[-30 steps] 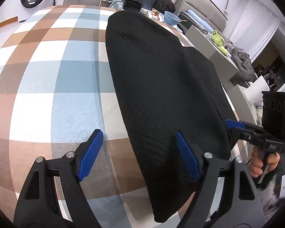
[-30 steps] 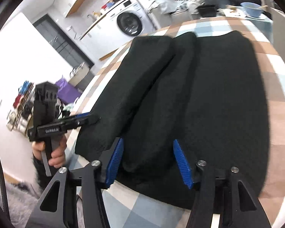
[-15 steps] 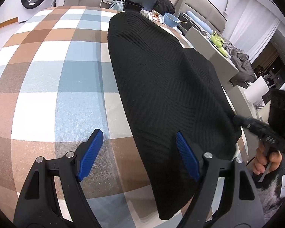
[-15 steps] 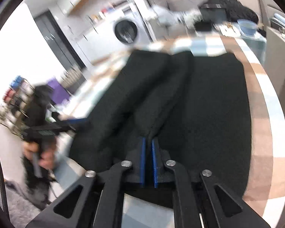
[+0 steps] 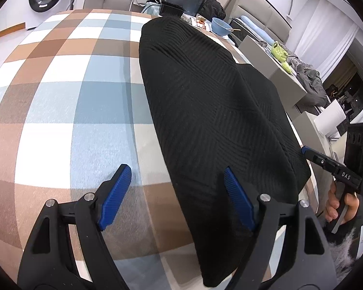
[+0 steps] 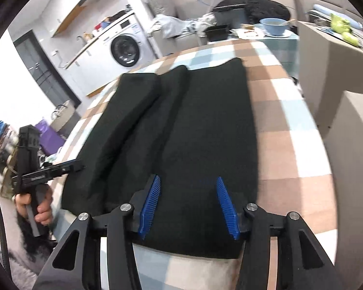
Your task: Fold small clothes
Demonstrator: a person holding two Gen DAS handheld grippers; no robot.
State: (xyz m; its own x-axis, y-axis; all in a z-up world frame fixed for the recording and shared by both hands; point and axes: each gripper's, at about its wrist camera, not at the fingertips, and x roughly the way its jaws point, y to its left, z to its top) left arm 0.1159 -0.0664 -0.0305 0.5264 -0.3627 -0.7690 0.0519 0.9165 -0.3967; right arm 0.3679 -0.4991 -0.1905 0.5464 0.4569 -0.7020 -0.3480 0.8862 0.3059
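The black ribbed knit garment (image 6: 181, 130) lies on the checked brown-and-blue desk (image 5: 60, 111), its left part folded lengthwise into ridges; crosswise folding likely remains. Left hand-held gripper (image 5: 176, 195) and right hand-held gripper (image 6: 187, 205) both gape wide, empty, at its near edge.

Matt ribbed black knit garment (image 5: 213, 111) (cloth), woven checked tablecloth (image 5: 67, 101)

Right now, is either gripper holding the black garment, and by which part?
Neither. The left gripper and right gripper both have their fingers spread open over the near edge of the black garment, gripping nothing.
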